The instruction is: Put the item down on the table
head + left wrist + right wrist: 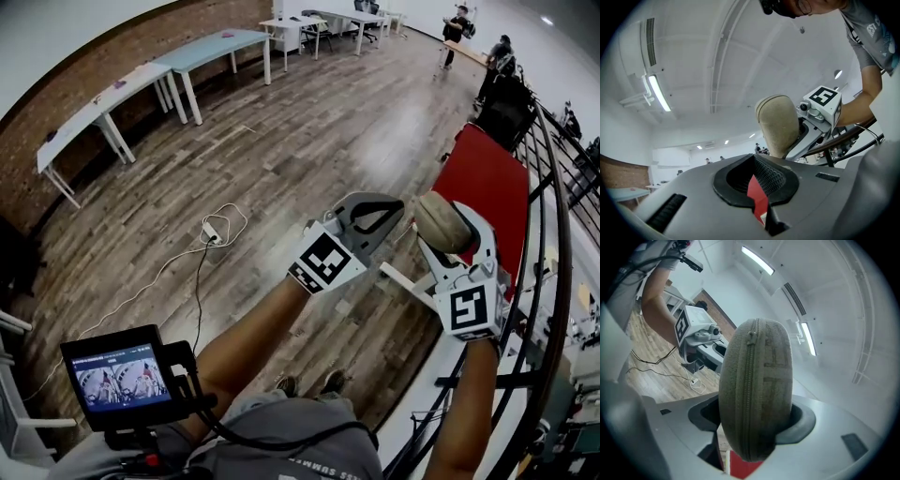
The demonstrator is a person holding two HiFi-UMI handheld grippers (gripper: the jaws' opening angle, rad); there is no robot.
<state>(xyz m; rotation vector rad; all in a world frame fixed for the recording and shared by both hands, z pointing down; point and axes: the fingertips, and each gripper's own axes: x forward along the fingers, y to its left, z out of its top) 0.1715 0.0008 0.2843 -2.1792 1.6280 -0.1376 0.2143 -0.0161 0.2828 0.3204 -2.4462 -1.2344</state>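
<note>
Our right hand-held gripper (752,432) is clamped on the beige zip pouch (757,380), up in the air over the wood floor (281,159). Left hand-held gripper (757,190) is closed, nothing in it. We'd lower right onto the red surface (483,183) before releasing. No readable branding, just stitched lines.

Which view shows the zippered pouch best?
Right gripper view: the beige pouch fills the frame, zipper visible, clamped in the right hand-held gripper. Head view shows only its rounded end; left gripper view, one side.
</note>
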